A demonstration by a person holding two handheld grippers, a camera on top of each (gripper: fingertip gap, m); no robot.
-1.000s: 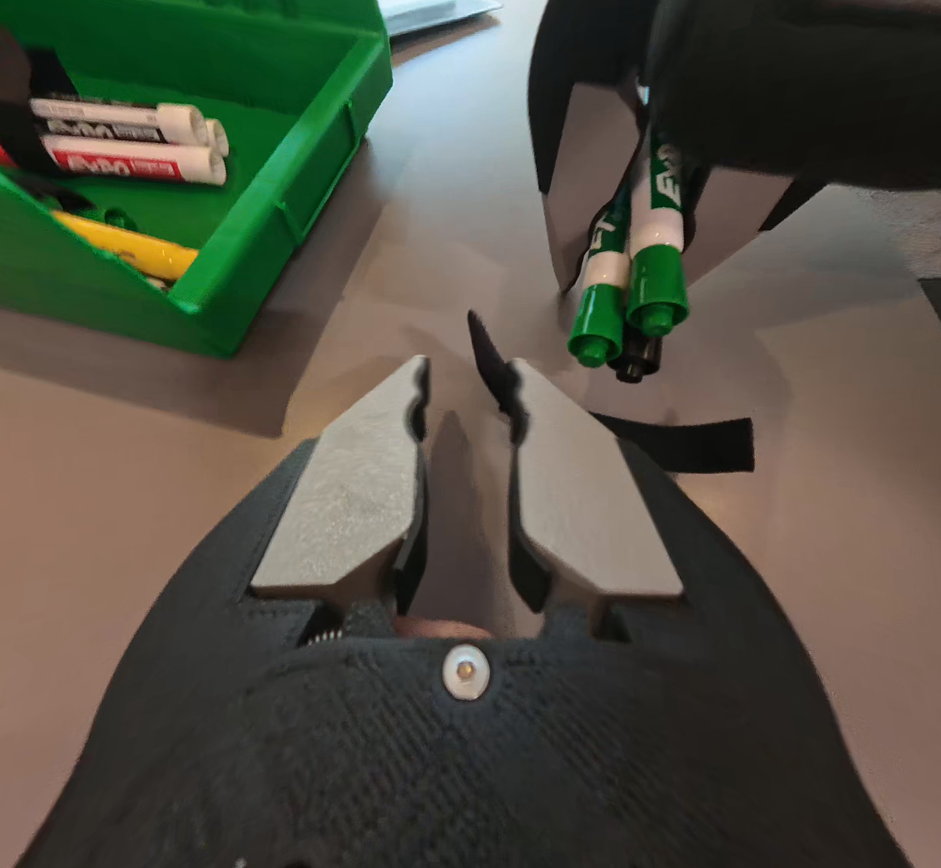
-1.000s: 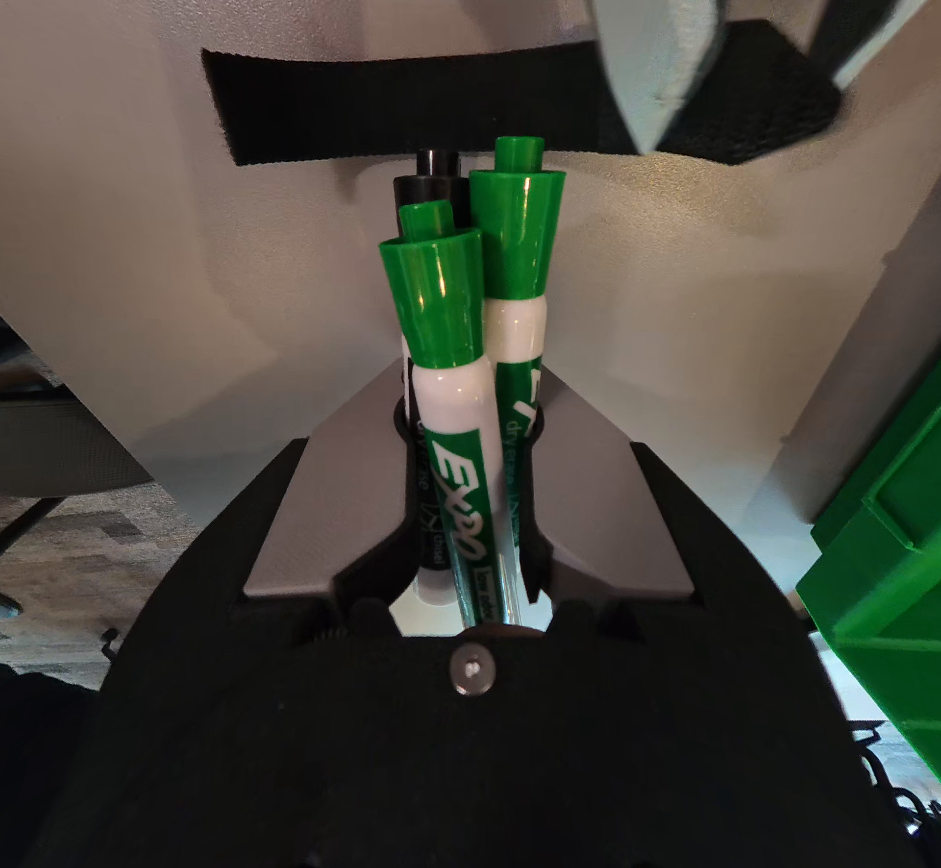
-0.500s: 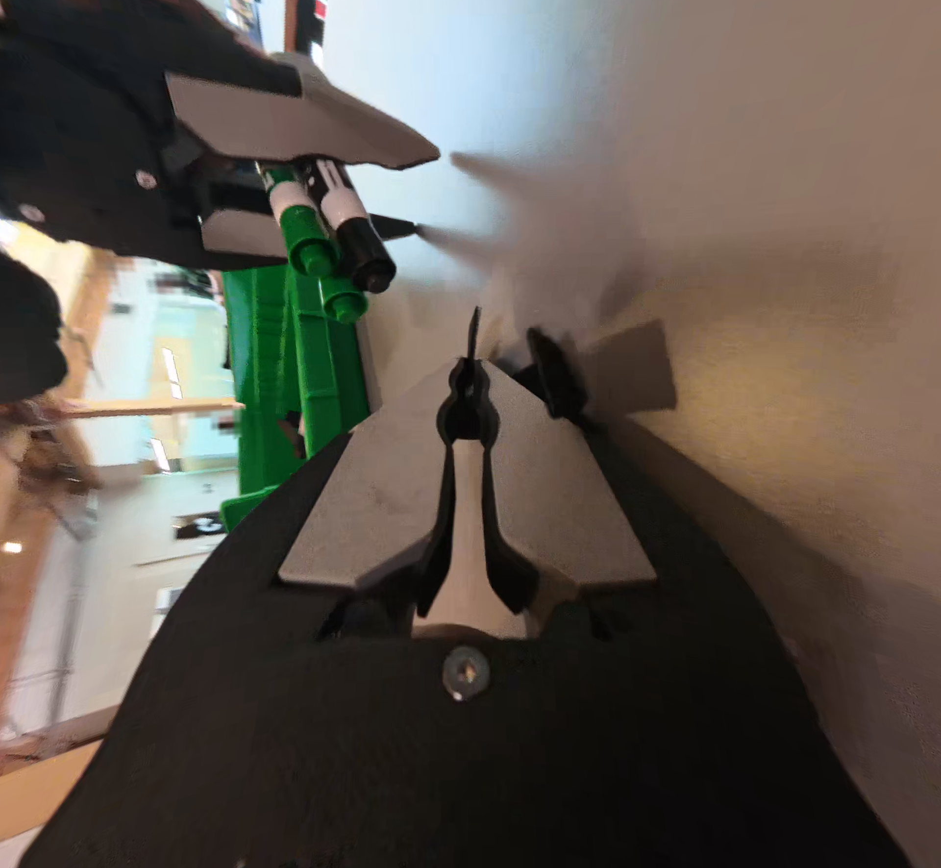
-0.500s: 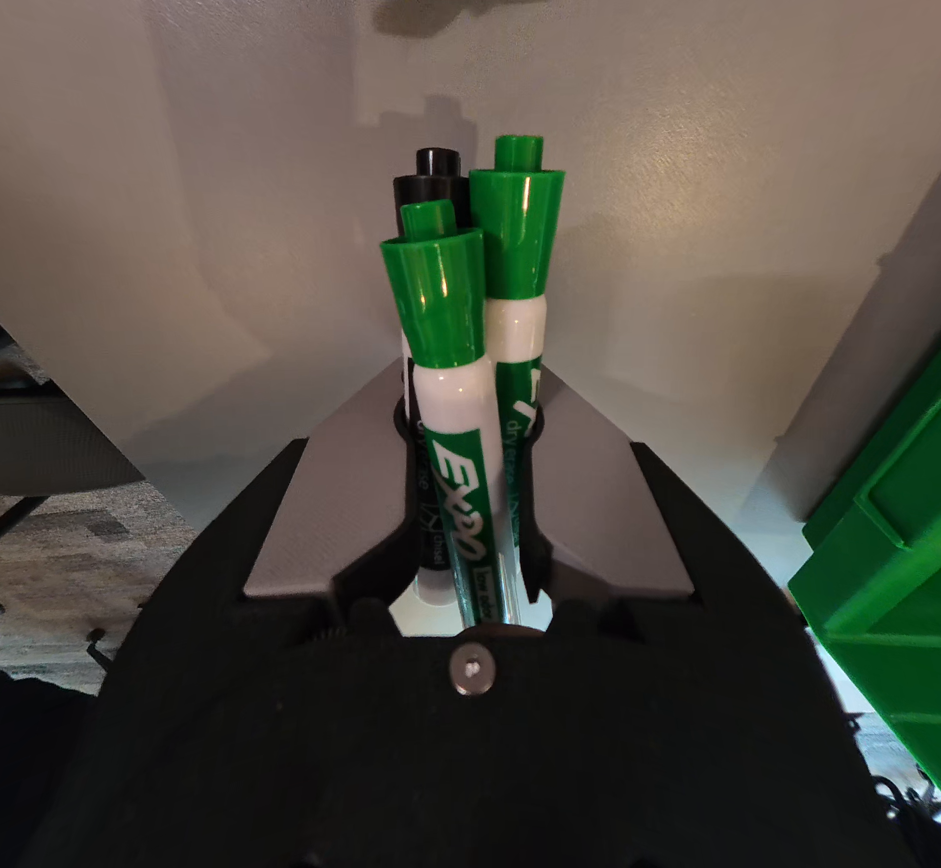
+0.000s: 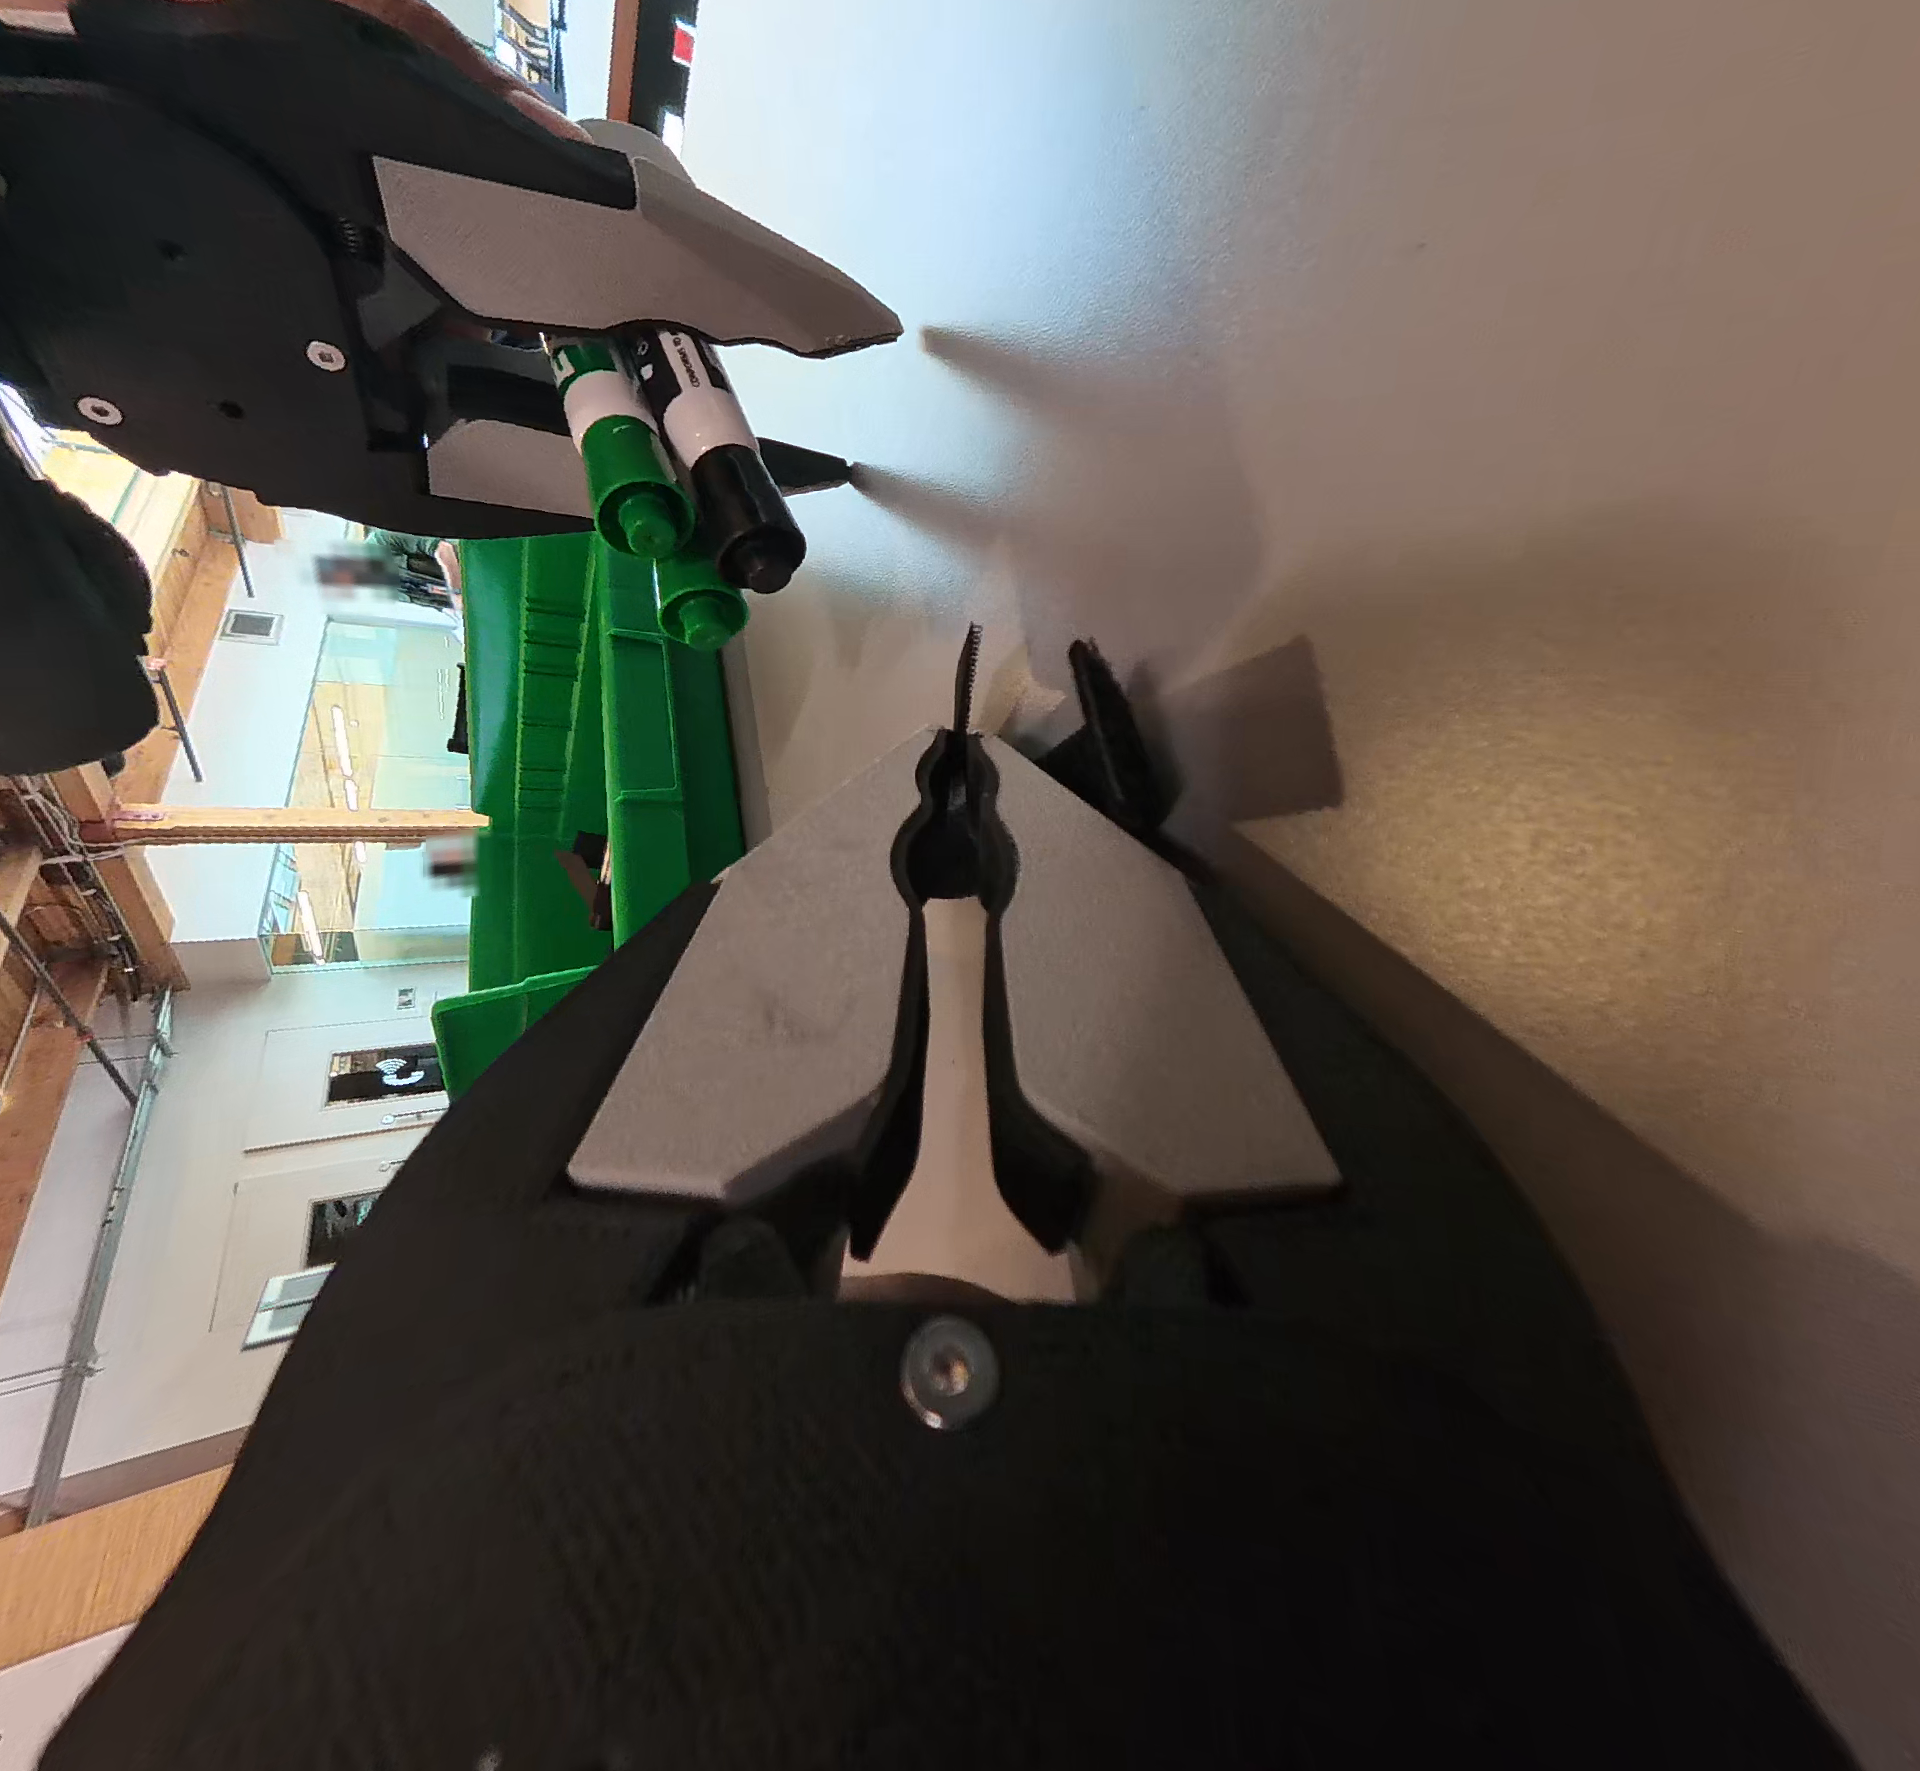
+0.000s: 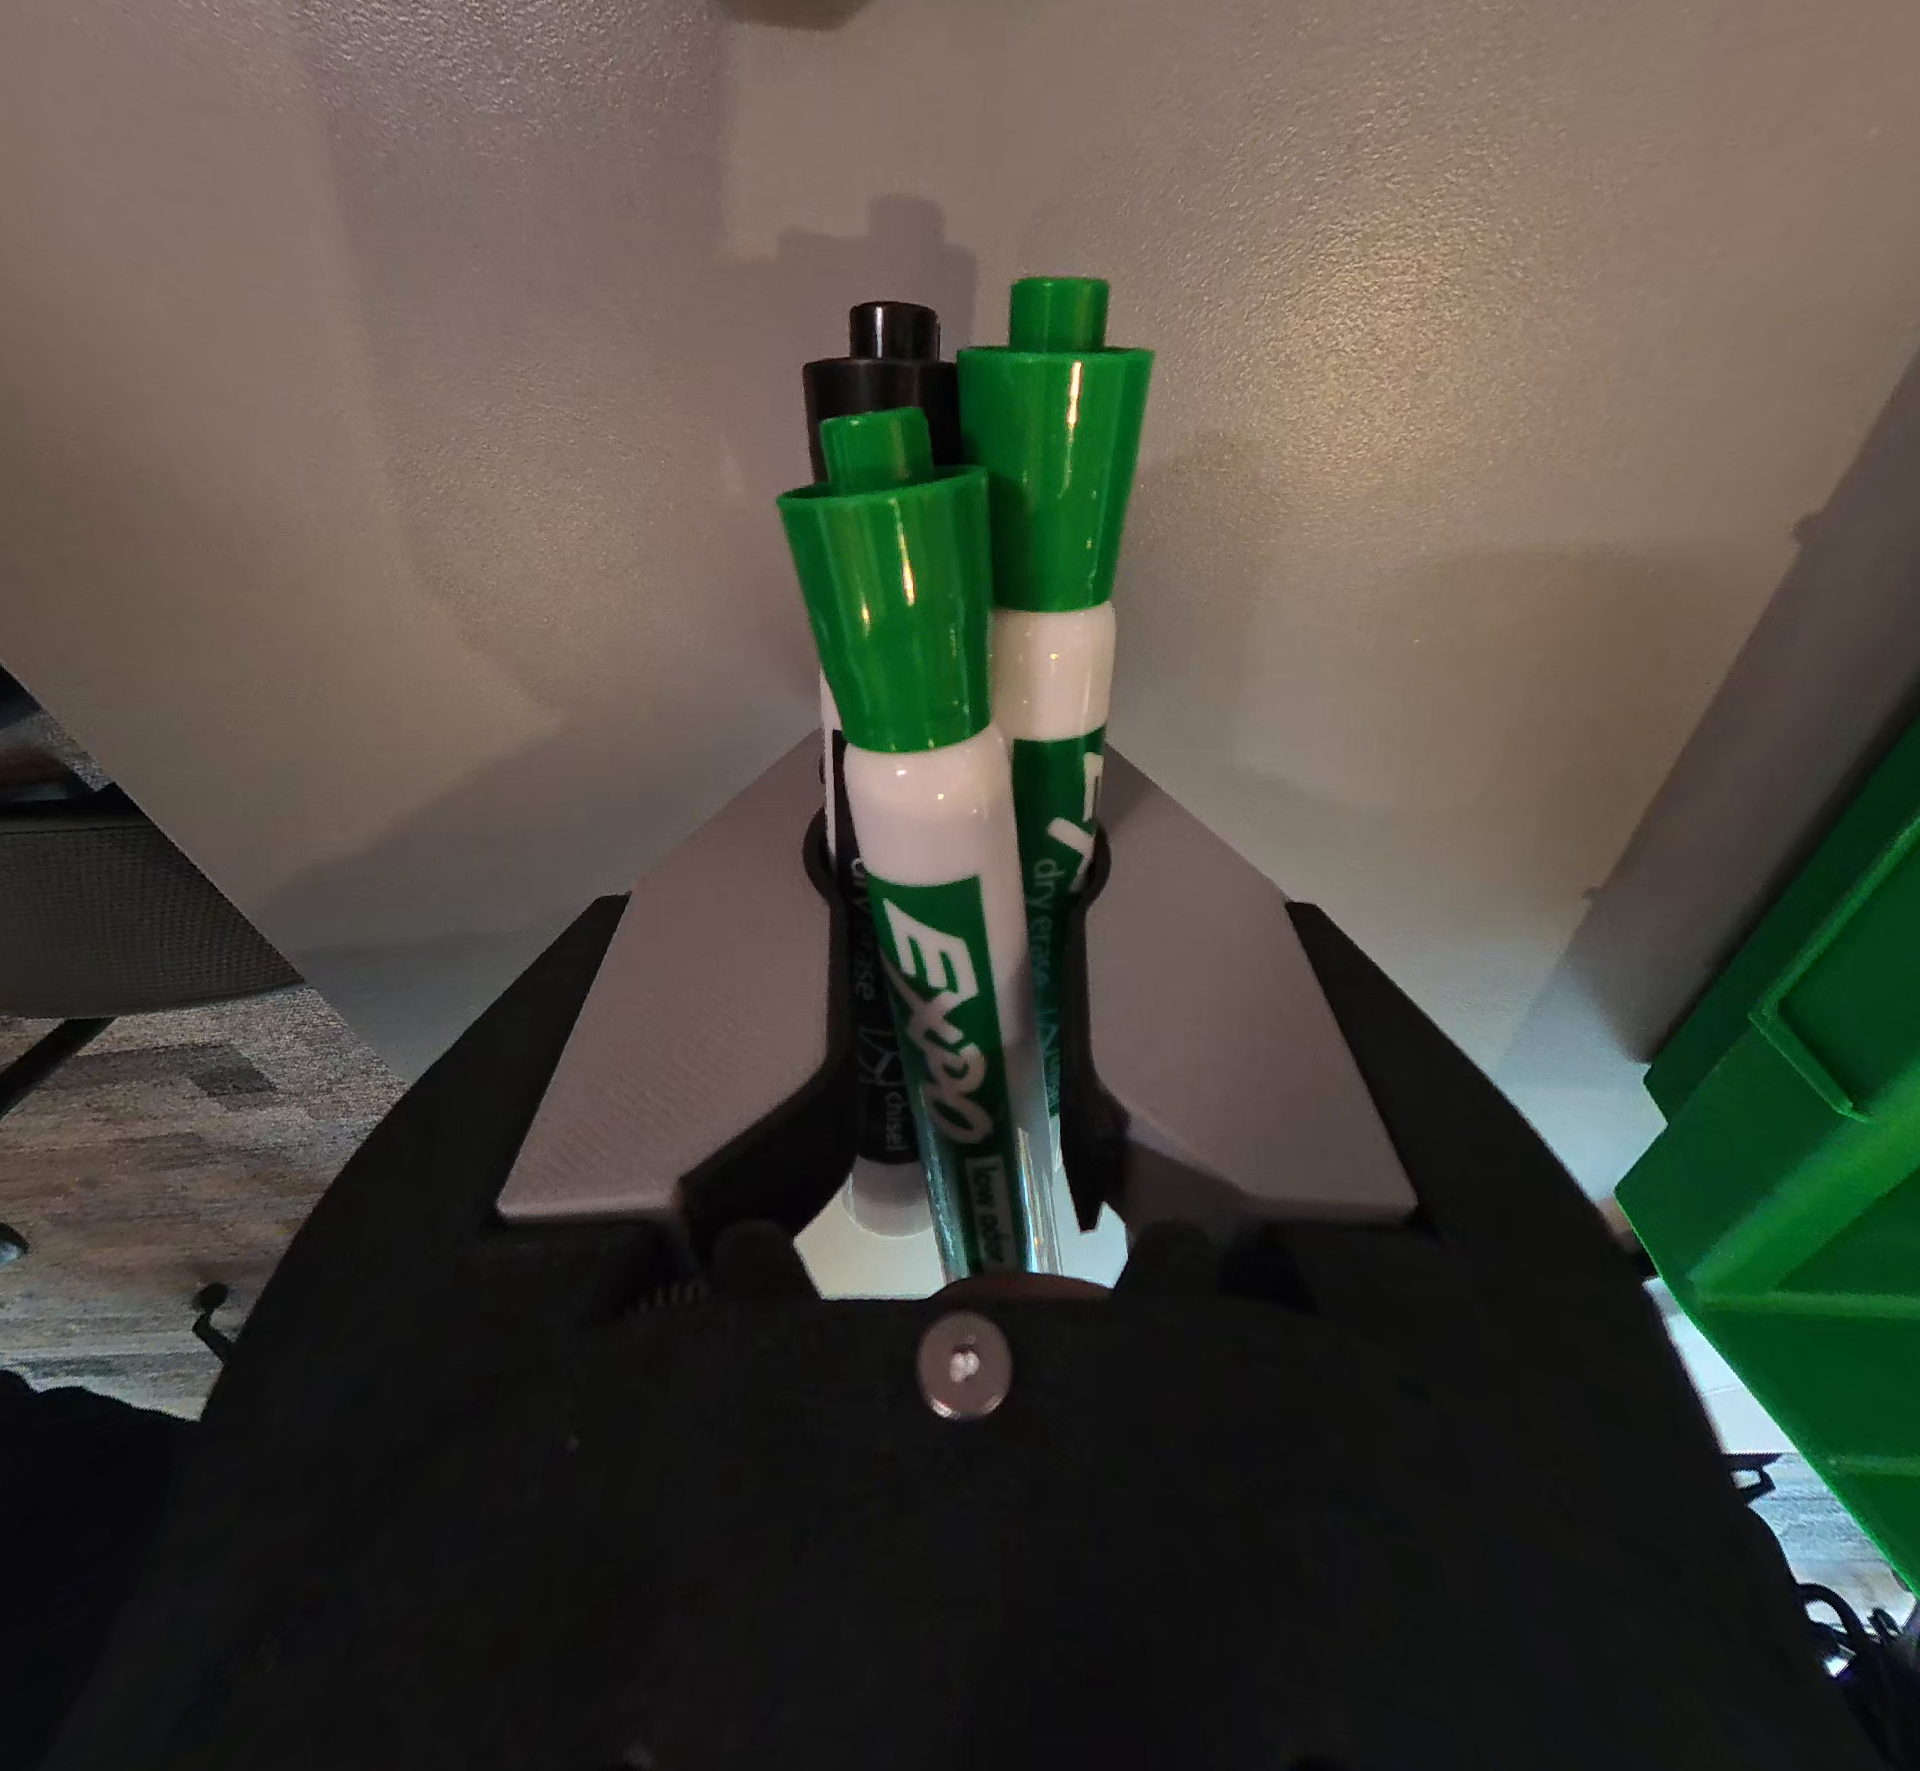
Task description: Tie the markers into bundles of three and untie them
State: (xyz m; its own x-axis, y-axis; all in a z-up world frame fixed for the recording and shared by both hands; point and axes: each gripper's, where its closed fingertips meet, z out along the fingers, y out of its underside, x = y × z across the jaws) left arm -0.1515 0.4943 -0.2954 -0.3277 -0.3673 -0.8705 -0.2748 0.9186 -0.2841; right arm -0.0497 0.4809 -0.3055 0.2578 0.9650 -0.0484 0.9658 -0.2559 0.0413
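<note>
My left gripper sits at centre frame in its own view, fingers pressed together on a thin black hook-and-loop strap that sticks up edge-on past the tips; the strap's other end curls just right of them against the grey table. In the upper left, my right gripper clamps three dry-erase markers, two green-capped and one black-capped, caps pointing out beyond the fingertips. A green plastic bin shows at that view's lower right edge.
</note>
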